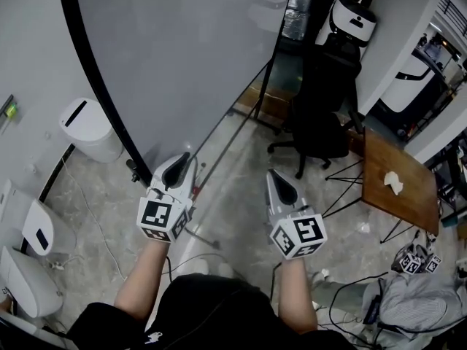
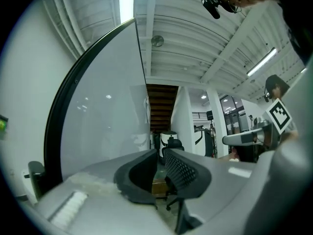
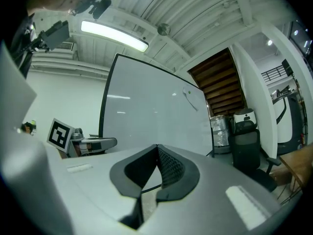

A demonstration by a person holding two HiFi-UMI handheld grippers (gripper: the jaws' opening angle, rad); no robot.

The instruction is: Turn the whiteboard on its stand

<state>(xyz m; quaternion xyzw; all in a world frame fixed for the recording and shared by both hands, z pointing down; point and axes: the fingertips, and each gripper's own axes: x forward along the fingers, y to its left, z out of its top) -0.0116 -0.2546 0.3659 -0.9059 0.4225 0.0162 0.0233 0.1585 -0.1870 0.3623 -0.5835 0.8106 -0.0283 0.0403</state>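
Fingers [image 2: 183, 170] of the left gripper [image 2: 160, 153] stand a narrow slit apart with nothing between them. The right gripper [image 3: 157, 151] has its tips pressed together, also empty. Both point level at the whiteboard [image 1: 182, 49], which stands upright on the floor [image 1: 241, 159] just ahead, its black frame [image 1: 95, 71] nearest the left gripper.

The board looks large, stiff and fairly heavy, with a smooth face that pads would slip on. A pinch on the frame edge, low on one side, seems the surest hold. Pushed too hard, the stand may roll or tip.
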